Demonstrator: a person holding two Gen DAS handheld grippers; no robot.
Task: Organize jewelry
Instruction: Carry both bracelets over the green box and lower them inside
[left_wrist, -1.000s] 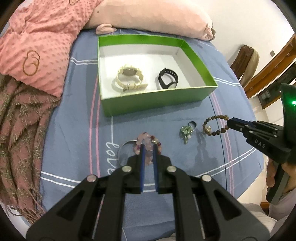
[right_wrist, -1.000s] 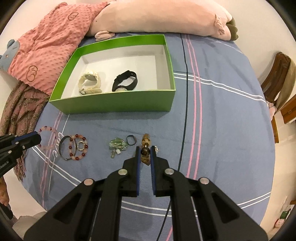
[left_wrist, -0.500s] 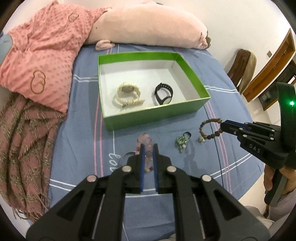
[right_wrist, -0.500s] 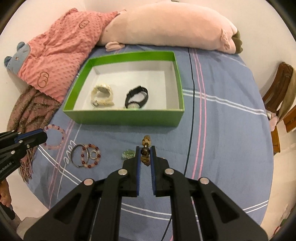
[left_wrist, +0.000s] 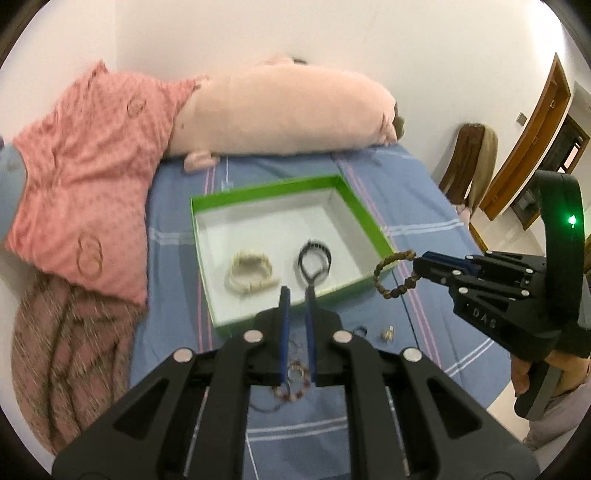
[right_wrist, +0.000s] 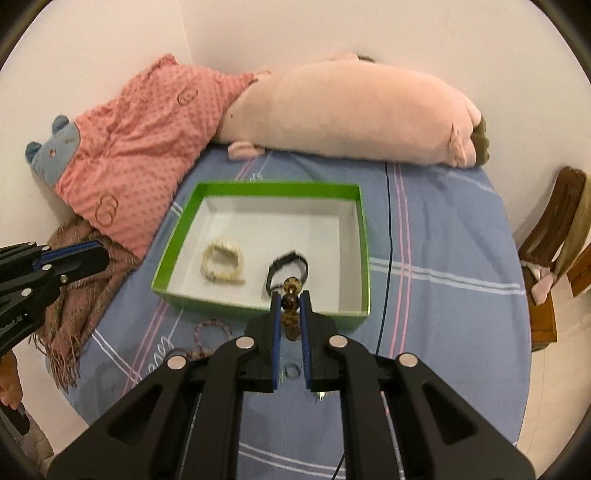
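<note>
Right tool (right_wrist: 289, 301) grips a brown bead bracelet (right_wrist: 291, 285) near the green box (right_wrist: 258, 186) on the bed (right_wrist: 443, 258); left tool (left_wrist: 296, 295) narrow, empty.

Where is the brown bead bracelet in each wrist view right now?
Left wrist view: brown bead bracelet hangs right of centre from the right gripper, by the green box front right corner.
Right wrist view: bracelet low centre, pinched between the right gripper's fingers.
Shared landmark: the green box holding a cream watch.
</note>
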